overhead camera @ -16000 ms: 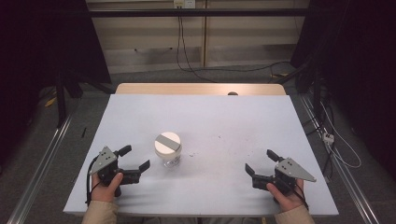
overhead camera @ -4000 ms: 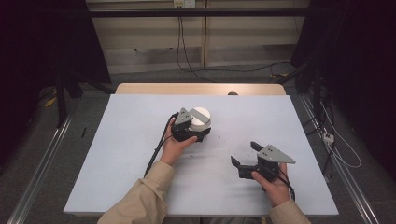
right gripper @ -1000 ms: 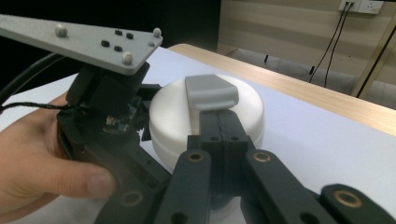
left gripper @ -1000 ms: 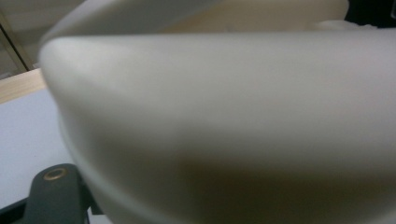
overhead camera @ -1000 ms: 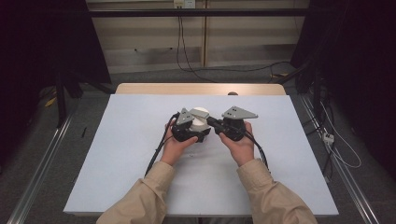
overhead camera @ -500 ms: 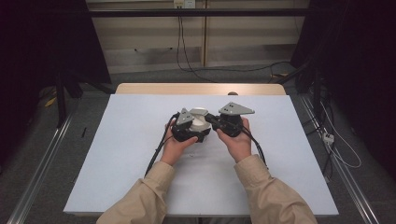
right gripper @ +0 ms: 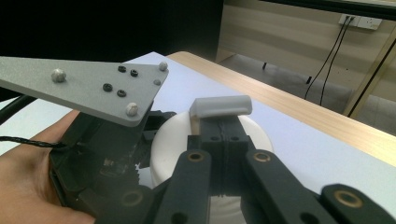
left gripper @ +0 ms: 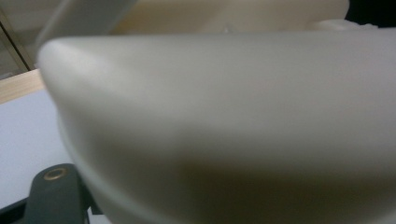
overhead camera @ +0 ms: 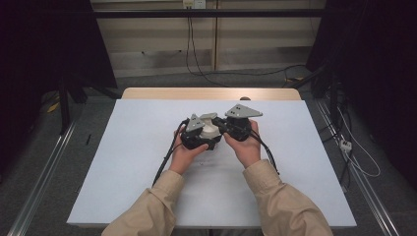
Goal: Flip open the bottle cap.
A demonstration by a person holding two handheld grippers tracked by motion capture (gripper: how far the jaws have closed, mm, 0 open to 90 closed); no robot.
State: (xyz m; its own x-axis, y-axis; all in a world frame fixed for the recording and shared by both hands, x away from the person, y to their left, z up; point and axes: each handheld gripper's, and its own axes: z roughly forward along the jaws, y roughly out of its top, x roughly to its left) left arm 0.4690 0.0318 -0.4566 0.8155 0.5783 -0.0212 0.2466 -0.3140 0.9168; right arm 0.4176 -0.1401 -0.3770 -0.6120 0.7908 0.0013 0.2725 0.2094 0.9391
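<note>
In the high view, my two forearms in tan sleeves (overhead camera: 275, 196) rise from the bottom edge to the middle of the frame, above a pale blue-white table (overhead camera: 133, 162); a strip of bare wood runs along the table's far edge, at the upper middle.

My left hand (overhead camera: 183, 153) and right hand (overhead camera: 246, 147) sit close together at the centre; between them is a round white container (overhead camera: 210, 132), resting on the table as far as I can tell; a grey handle (right gripper: 220, 106) stands up from its top.

My left gripper (overhead camera: 199, 137) sits against the container's left side in the high view; its grey three-cornered plate lies on top; black cables trail from it toward the lower left. In the left gripper view a blurred cream surface, the container's side (left gripper: 224, 126), crowds the lens, with one dark jaw tip at the lower left; I cannot tell whether these jaws are pressing on it or apart.

My right gripper (right gripper: 223, 140) comes in from the right; in the right gripper view its two black jaws rise from the bottom middle and are pressed together on the base of the grey handle, pinching it; my left hand and its grey plate fill the left of that frame.
</note>
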